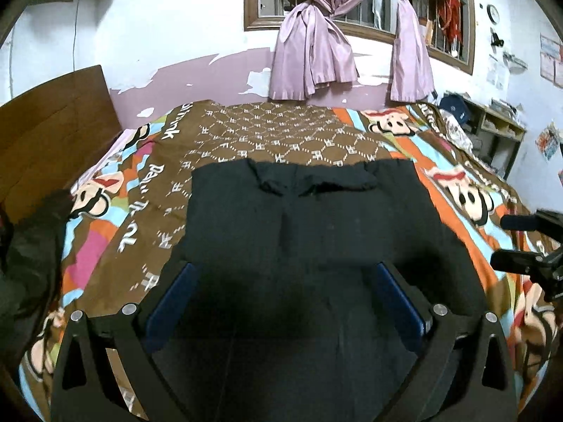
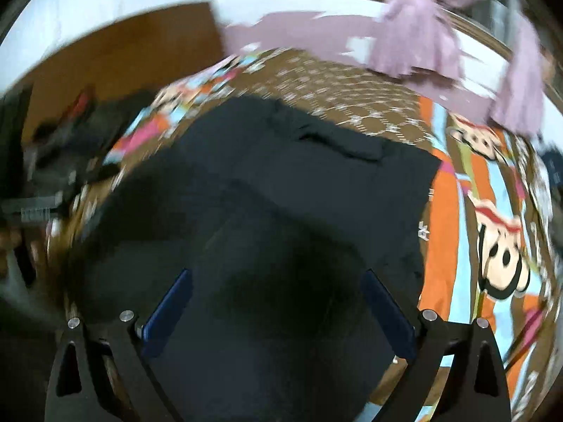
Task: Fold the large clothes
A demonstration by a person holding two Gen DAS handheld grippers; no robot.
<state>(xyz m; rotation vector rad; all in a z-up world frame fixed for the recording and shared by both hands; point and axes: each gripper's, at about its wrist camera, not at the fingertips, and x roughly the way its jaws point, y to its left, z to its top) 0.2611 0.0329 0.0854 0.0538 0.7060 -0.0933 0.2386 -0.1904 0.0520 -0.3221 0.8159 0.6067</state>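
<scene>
A large black garment [image 1: 309, 232] lies spread flat on the bed, its collar at the far edge. It also fills the middle of the right wrist view [image 2: 281, 190]. My left gripper [image 1: 286, 267] hovers over the garment's near part, jaws wide apart and empty. My right gripper [image 2: 276, 277] is also open and empty above the garment; that view is blurred. The right gripper's black fingers [image 1: 520, 242] show at the right edge of the left wrist view.
The bed has a brown, orange and blue cartoon-monkey cover [image 1: 281, 130]. A wooden headboard [image 1: 52, 130] stands at the left, with dark clothes [image 1: 28, 246] piled beside it. Pink curtains [image 1: 316, 52] hang at the window behind. Shelves [image 1: 492, 126] stand at the far right.
</scene>
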